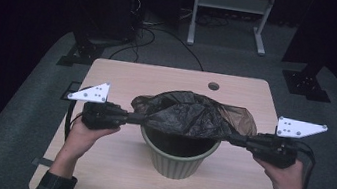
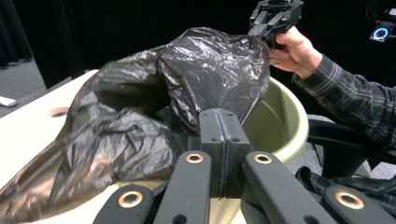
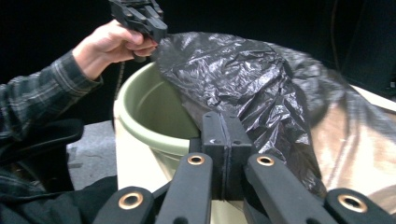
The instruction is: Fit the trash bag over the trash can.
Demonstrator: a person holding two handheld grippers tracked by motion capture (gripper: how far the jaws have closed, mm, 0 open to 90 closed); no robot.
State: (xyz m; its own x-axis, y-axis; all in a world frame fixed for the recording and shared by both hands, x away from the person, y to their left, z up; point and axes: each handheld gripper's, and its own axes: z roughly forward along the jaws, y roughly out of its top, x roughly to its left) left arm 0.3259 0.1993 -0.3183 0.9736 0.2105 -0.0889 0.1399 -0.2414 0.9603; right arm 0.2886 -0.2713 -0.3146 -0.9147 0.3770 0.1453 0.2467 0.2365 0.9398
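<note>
I hold the bag [image 1: 188, 115] stretched between my two tongs, above the bin [image 1: 177, 157]. The bin stands on the table [image 1: 124, 75] at the middle of its width, closer to the near edge than to the far edge.

Left gripper [image 1: 128, 117]: jaws pressed together, pinching the left edge of the bag. In the left gripper view the two black jaws meet flat against each other with film running out from between them. My left hand [image 1: 84, 130] grips the body from below.

Right gripper [image 1: 233, 138]: jaws pressed together, pinching the right edge of the bag. In the right gripper view the jaws stand closed with the film caught between them. My right hand [image 1: 283, 173] holds the body from below.

Bag condition: thin black plastic film, glossy, heavily creased. It is bunched into a crumpled mound over the far half of the bin's mouth. Where the film is pulled thin, near its right side, it turns translucent brown and the table shows through. In the high view the lower edge of the bag hangs just over the bin's far rim; the near part of the mouth stays uncovered.

Bin condition: pale green, round, ribbed outer wall, tapering towards the base, upright, smooth inside.
</note>
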